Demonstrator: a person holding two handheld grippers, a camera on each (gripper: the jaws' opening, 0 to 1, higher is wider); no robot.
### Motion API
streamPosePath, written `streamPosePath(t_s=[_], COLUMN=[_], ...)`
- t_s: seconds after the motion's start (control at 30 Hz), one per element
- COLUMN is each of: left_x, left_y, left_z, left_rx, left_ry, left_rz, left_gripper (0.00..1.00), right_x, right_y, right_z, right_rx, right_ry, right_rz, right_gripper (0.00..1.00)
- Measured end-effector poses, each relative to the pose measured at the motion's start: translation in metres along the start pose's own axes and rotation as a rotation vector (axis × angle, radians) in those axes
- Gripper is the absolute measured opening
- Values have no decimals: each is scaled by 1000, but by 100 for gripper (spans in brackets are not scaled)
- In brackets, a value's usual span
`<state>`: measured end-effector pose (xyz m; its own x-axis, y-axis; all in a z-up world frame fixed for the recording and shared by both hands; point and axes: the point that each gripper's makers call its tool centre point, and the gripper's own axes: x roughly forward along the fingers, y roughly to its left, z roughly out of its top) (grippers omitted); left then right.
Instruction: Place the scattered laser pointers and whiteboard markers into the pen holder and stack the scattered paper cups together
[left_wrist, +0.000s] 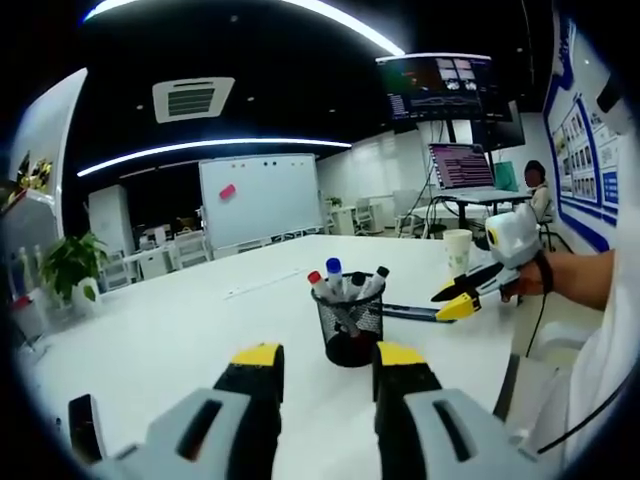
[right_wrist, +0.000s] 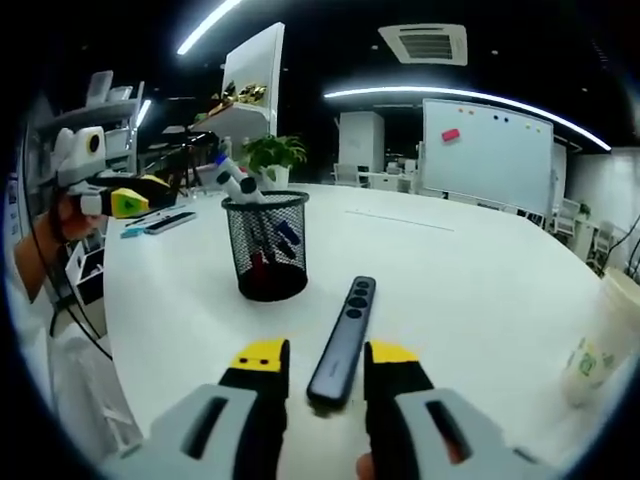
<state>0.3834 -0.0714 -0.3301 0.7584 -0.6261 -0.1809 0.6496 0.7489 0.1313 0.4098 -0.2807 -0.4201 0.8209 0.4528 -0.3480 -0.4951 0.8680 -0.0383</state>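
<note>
1. Your laser pointer (right_wrist: 344, 340) is lying lengthwise between the yellow-tipped jaws of your right hand-held gripper (right_wrist: 325, 357). The jaws are sitting just beside its near end on each side, and you cannot tell from the right gripper view whether they are pinching it or only flanking it. In the left gripper view, that same pointer (left_wrist: 410, 313) is sticking out from the right hand-held gripper (left_wrist: 458, 299) toward the holder.
2. The black mesh pen holder (right_wrist: 266, 245) is standing upright on the white bench (right_wrist: 470, 270), just beyond the pointer's far end. Whiteboard markers (right_wrist: 235, 183) are leaning out of its top; in the left gripper view you are seeing red, blue and black caps (left_wrist: 333, 277) above the rim of the holder (left_wrist: 351, 325).
3. Your left hand-held gripper (left_wrist: 328, 357) is hovering near the holder with its jaws spread apart and nothing between them.
4. A paper cup (right_wrist: 602, 340) is standing on the bench off to the right of the right gripper view, well apart from the holder. In the left gripper view a cup (left_wrist: 458, 250) is standing behind your right hand-held gripper.
5. A potted plant (left_wrist: 70, 265) is sitting toward the far bench edge, and a whiteboard (left_wrist: 259, 198) is standing in the room beyond.
</note>
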Motion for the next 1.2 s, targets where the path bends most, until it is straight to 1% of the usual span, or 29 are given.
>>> streamPosePath(t_s=[0.5,0.7,0.87,1.03,1.13,1.2], left_x=[-1,-1,-1,-1,-1,-1], left_y=[0,1,1,2,2,2], left_z=[-2,-3,-2,-2,-2,-1], left_rx=[-4,-4,-1,3,5,5], left_ry=[6,5,6,9,10,9], left_rz=[3,4,5,3,5,4], left_gripper=[37,37,37,37,36,36], right_x=[4,4,4,3,3,3], right_y=[2,0,-3,-8,-12,-14], right_z=[-11,-10,-14,-19,-19,-20], right_rx=[22,31,40,30,30,27], right_ry=[30,31,37,54,54,57], right_rz=[1,-11,-27,-60,-79,-94], right_gripper=[30,30,29,25,20,20])
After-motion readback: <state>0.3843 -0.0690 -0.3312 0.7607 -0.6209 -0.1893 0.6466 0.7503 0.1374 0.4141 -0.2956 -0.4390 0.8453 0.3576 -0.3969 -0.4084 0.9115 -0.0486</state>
